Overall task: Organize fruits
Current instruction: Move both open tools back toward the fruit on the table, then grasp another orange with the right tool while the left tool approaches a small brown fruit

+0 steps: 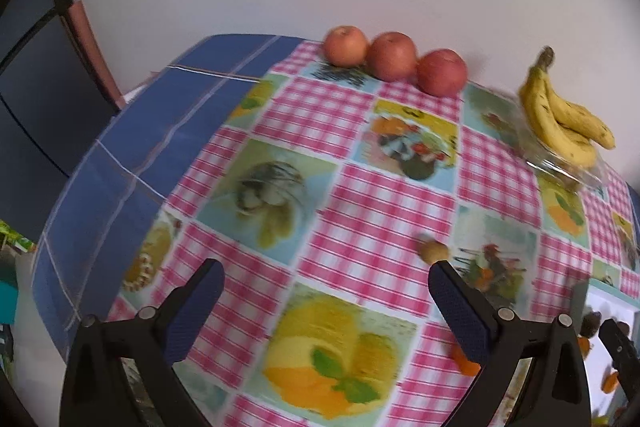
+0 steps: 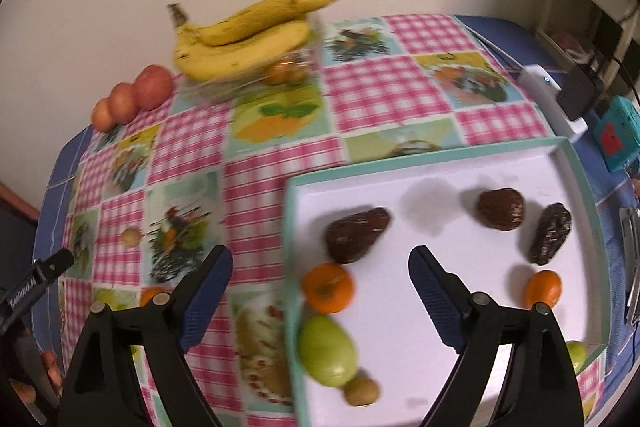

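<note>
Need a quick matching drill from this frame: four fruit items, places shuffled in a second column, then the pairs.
Items:
1. bananas
2. apples
3. green fruit
4. small brown fruit

Places:
A. in a row along the wall
B. inside the white tray, near-left corner
C. on the clear container
D. alone on the tablecloth, by the left gripper's fingertip

Pairs: 1-C, 2-A, 3-B, 4-D

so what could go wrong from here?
1. The bananas are perched atop a clear container; a bump might tip them off.
2. The small round fruit lies loose on the tablecloth and may roll when the open left gripper closes.
3. The tray is already crowded.
</note>
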Motion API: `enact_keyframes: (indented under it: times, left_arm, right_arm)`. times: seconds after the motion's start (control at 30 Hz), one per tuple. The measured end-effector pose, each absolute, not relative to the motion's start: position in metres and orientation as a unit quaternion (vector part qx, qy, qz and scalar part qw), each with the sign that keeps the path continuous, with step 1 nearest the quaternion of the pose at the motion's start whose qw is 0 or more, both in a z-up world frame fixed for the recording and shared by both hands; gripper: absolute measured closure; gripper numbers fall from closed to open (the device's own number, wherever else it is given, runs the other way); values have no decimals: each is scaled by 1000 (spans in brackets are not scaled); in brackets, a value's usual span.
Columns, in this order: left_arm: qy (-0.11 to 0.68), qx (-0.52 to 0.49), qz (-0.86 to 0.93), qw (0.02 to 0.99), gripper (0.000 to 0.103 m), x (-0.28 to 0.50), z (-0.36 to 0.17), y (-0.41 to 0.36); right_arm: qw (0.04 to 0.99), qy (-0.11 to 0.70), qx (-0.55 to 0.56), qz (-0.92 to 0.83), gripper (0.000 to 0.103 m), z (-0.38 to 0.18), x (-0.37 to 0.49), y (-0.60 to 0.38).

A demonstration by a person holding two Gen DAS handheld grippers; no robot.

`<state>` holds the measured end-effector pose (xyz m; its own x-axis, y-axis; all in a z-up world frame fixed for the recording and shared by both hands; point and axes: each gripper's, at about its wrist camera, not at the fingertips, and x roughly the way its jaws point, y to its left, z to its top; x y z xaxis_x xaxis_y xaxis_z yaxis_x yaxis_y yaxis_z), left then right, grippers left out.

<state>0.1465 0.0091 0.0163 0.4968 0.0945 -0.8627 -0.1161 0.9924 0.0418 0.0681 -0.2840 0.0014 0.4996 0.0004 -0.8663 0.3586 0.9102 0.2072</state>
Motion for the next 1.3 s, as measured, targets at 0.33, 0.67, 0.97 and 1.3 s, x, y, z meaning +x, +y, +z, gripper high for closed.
enact_keyframes:
  times: [0.33, 0.67, 0.97, 1.3]
  left_arm:
    - [529, -47, 93, 842, 0, 160, -11, 52]
    - [559, -46, 91, 823, 0, 164, -33, 56]
    - [579, -54, 90, 809, 0, 166, -47, 63]
    - [580, -50, 89, 808, 0, 167, -51, 61]
  right_arm:
    - [835, 514, 192, -42, 13, -18, 95, -234]
    - [815, 554, 172, -7, 13, -40, 112, -187]
    - [803, 579, 141, 1, 13, -57, 117, -164]
    - [804, 584, 110, -6, 13, -63, 119, -153]
